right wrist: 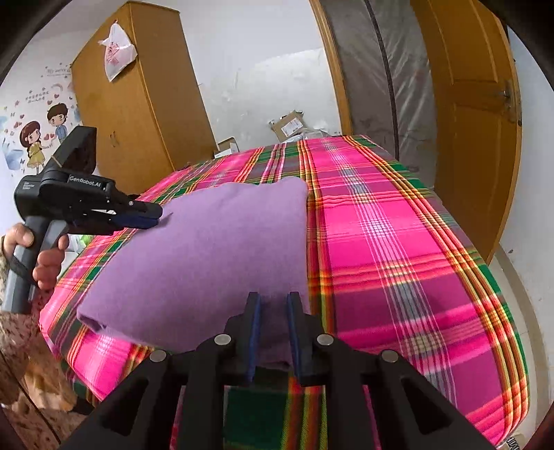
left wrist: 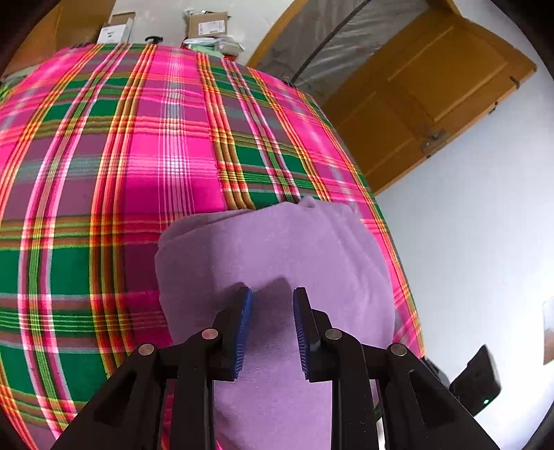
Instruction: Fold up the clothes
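Note:
A folded purple garment [left wrist: 277, 249] [right wrist: 207, 242] lies flat on a bed with a pink and green plaid cover [left wrist: 138, 155] [right wrist: 398, 242], near the bed's corner. My left gripper [left wrist: 272, 304] hovers over one end of it, its blue pads apart and nothing pinched between them. From the right wrist view the left gripper [right wrist: 155, 213] sits at the garment's far left edge, held by a hand [right wrist: 48, 256]. My right gripper [right wrist: 274, 308] stands at the near corner, with the fold's edge lying between its parted fingers and no visible pinch.
Cardboard boxes [left wrist: 207, 22] [right wrist: 289, 126] stand past the bed's far end. A wooden wardrobe [right wrist: 138, 104] with a hanging plastic bag [right wrist: 116, 52] is at the left, a wooden door [right wrist: 474, 138] at the right, and a plastic-wrapped mattress [right wrist: 391, 86] leans between them. Pale floor [left wrist: 467, 259] borders the bed.

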{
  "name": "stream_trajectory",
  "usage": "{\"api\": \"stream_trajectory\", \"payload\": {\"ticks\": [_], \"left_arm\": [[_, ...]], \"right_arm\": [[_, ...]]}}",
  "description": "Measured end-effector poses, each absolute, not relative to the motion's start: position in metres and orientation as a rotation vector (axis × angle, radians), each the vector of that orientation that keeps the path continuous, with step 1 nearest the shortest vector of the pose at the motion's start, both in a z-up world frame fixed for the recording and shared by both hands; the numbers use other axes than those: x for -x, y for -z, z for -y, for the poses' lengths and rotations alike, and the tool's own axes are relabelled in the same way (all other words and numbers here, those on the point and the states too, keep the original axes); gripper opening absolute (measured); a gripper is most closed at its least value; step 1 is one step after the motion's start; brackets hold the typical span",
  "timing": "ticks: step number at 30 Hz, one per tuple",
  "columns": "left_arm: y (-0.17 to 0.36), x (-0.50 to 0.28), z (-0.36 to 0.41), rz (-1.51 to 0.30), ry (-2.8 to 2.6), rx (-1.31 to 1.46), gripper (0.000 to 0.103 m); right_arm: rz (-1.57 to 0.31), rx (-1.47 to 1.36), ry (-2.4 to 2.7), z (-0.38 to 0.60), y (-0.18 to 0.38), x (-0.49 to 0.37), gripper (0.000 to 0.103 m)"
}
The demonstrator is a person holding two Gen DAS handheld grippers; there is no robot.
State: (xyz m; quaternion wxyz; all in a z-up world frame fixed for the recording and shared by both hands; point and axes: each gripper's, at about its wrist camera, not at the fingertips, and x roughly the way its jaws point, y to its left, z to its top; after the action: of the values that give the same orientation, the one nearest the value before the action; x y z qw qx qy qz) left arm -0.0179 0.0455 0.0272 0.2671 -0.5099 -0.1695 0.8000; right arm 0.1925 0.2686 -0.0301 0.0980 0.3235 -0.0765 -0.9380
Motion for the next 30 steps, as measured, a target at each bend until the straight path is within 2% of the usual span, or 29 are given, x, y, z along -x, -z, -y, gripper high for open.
{"api": "stream_trajectory", "payload": {"ticks": [3, 6, 10, 12, 13, 22, 26, 30], "left_arm": [[-0.022, 0.020, -0.043, 0.457, -2.157, 1.362, 0.025], [-0.019, 0.017, -0.038, 0.472, -2.149, 1.342, 0.025], [-0.027, 0.002, -0.029, 0.455, -2.196, 1.328, 0.025], [-0.031, -0.009, -0.027, 0.427, -2.200, 1.304, 0.025], [-0.033, -0.014, -0.027, 0.415, -2.197, 1.291, 0.025], [-0.026, -0.041, -0.046, 0.299, -2.124, 1.290, 0.025], [-0.018, -0.042, -0.040, 0.347, -2.091, 1.261, 0.025], [-0.014, -0.048, -0.040, 0.297, -2.089, 1.208, 0.024]], "right_arm": [[0.207, -0.976, 2.791, -0.273, 0.035, -0.198, 0.029], [0.247, -1.019, 2.782, -0.283, 0.041, -0.198, 0.034], [0.161, -1.103, 2.776, -0.288, 0.033, -0.198, 0.033], [0.118, -1.098, 2.791, -0.290, 0.022, -0.197, 0.023], [0.106, -1.084, 2.797, -0.290, 0.017, -0.196, 0.022], [-0.013, -0.942, 2.690, -0.254, -0.015, -0.139, 0.021], [-0.033, -1.008, 2.640, -0.245, -0.004, -0.109, 0.021], [-0.041, -1.109, 2.596, -0.243, 0.017, -0.094, 0.021]]}}
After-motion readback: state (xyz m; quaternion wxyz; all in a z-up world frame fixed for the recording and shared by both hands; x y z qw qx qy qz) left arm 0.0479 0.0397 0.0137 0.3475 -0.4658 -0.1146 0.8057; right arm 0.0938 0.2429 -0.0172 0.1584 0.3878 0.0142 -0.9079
